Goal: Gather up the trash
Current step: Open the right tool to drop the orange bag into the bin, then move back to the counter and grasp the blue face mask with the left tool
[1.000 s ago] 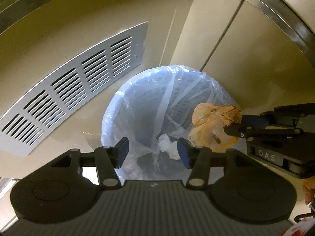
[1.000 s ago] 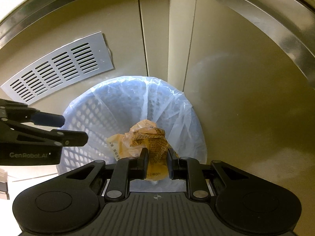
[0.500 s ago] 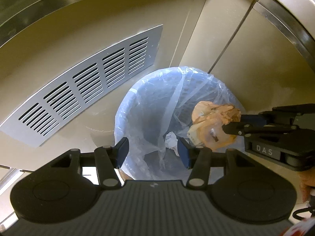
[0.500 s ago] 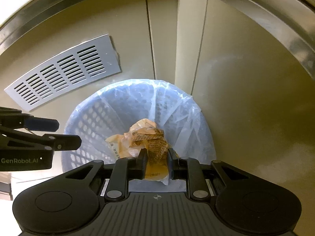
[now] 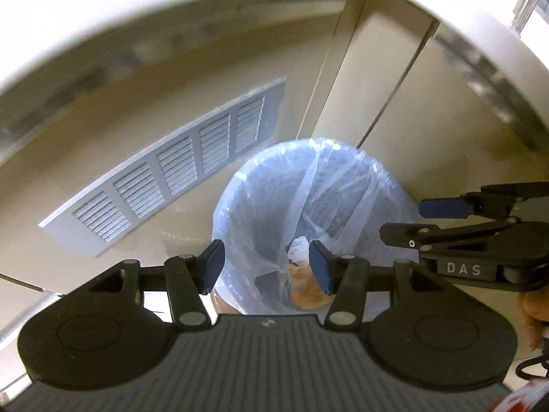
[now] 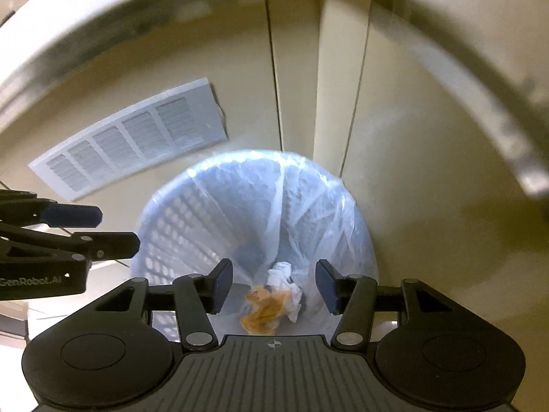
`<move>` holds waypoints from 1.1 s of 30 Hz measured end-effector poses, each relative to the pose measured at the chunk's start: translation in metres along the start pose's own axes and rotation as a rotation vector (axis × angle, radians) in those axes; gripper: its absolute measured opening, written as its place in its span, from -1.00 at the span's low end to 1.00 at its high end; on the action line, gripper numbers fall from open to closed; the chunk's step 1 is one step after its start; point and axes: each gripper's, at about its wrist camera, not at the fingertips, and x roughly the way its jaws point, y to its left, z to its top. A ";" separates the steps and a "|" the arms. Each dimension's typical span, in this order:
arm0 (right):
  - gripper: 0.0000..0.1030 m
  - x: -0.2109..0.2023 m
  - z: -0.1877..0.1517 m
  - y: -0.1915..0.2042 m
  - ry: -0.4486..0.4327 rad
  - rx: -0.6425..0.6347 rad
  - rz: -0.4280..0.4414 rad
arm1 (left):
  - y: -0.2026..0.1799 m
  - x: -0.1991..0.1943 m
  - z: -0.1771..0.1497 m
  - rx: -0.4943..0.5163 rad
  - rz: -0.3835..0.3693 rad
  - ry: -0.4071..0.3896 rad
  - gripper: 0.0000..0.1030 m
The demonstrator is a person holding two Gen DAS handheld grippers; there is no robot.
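Beige room corner with a wall vent

A grey louvred vent grille sits on the beige wall in the left half of the frame, slanting upward to the right. Pale vertical panels with dark seams meet at upper centre. A blurred metallic band curves across the upper right.

Both wrist views steeply downward — shared lined bin.
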 end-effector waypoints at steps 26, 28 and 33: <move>0.05 -0.145 0.135 0.005 -0.398 -0.062 0.069 | 0.018 -0.152 0.129 -0.052 0.114 -0.435 -0.02; 0.06 -0.142 0.150 0.003 -0.409 -0.064 0.074 | 0.023 -0.150 0.148 -0.043 0.123 -0.451 -0.02; 0.27 -0.131 0.179 -0.003 -0.432 -0.071 0.088 | 0.031 -0.136 0.189 0.023 0.163 -0.472 -0.02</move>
